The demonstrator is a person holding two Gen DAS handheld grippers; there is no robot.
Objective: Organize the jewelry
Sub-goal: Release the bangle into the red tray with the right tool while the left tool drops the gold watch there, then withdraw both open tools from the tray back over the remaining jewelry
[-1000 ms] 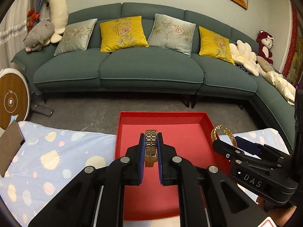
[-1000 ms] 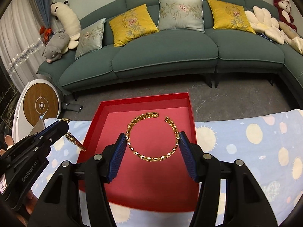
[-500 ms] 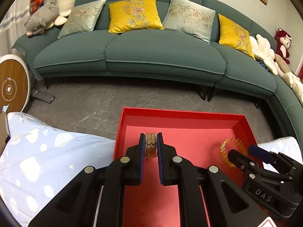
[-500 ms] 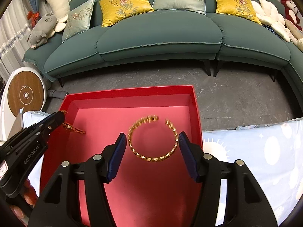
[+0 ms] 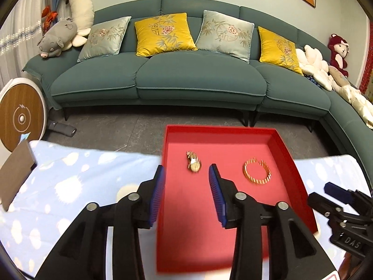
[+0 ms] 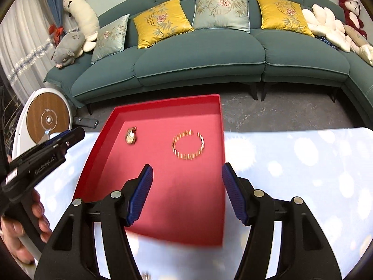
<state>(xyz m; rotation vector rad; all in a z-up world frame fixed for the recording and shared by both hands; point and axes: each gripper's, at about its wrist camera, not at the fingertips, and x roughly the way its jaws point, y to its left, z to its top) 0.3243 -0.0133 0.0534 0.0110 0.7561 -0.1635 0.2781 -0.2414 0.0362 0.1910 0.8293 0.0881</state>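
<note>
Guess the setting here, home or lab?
Most likely a home living room: a long green sofa with patterned cushions and stuffed toys at its ends, and the red tray sitting on a patterned cloth.

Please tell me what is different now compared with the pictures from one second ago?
Both tools let go. The left tool opened and the gold watch now lies in the red tray. The right tool released the gold bracelet, which lies beside the watch, apart from it. Both tools drew back. The tray stayed on the patterned cloth.
</note>
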